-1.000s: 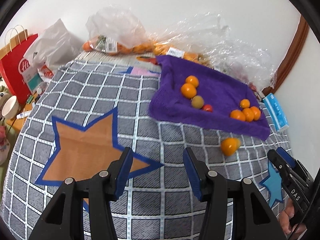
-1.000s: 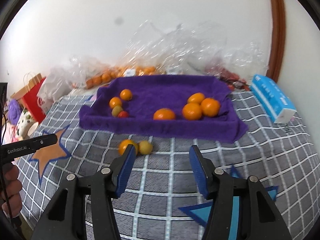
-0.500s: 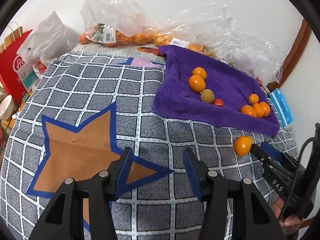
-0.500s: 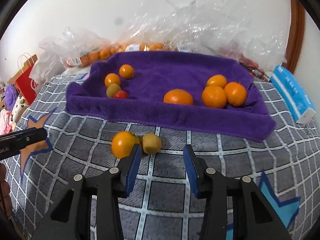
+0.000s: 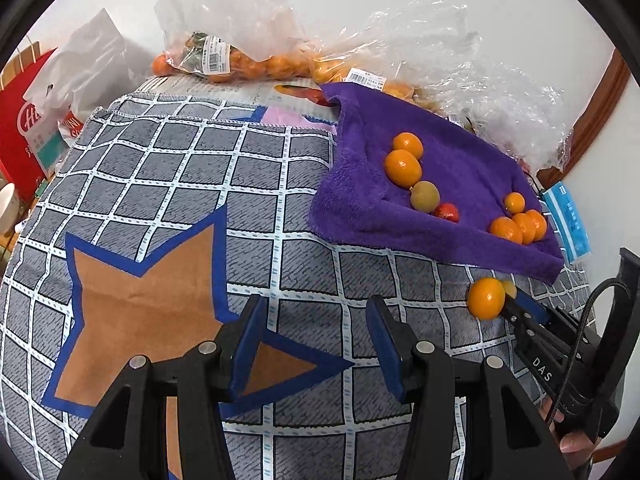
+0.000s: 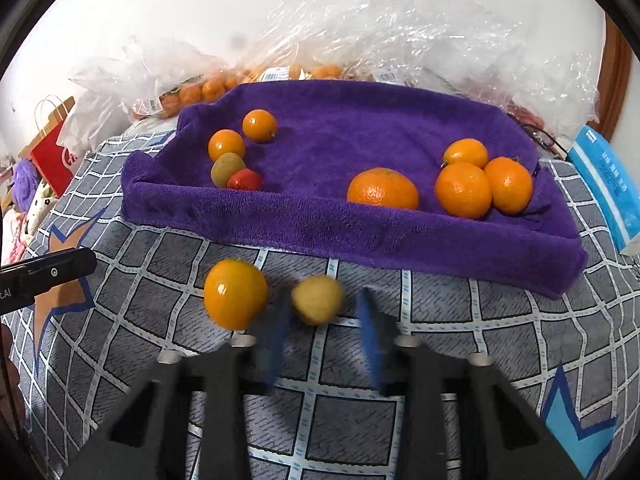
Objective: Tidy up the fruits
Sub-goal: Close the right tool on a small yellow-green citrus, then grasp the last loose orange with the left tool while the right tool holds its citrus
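Note:
A purple towel (image 6: 360, 128) lies on the checked cloth and holds several oranges, a green-brown fruit (image 6: 226, 167) and a small red one (image 6: 245, 179). In front of the towel lie a loose orange (image 6: 235, 294) and a small yellow fruit (image 6: 318, 299). My right gripper (image 6: 324, 316) is open, its blurred blue fingers either side of the yellow fruit, just short of it. My left gripper (image 5: 316, 320) is open and empty over the cloth near the brown star. The loose orange (image 5: 486, 298) shows there too, right beside the right gripper's tip.
Clear plastic bags (image 6: 400, 24) of oranges lie behind the towel against the wall. A blue tissue pack (image 6: 608, 184) sits right of the towel. A red paper bag (image 5: 20, 120) and a white bag stand at the far left.
My right gripper has moved forward and down to the yellow fruit in front of the towel. The left gripper has drifted slightly closer to the cloth and stays open.

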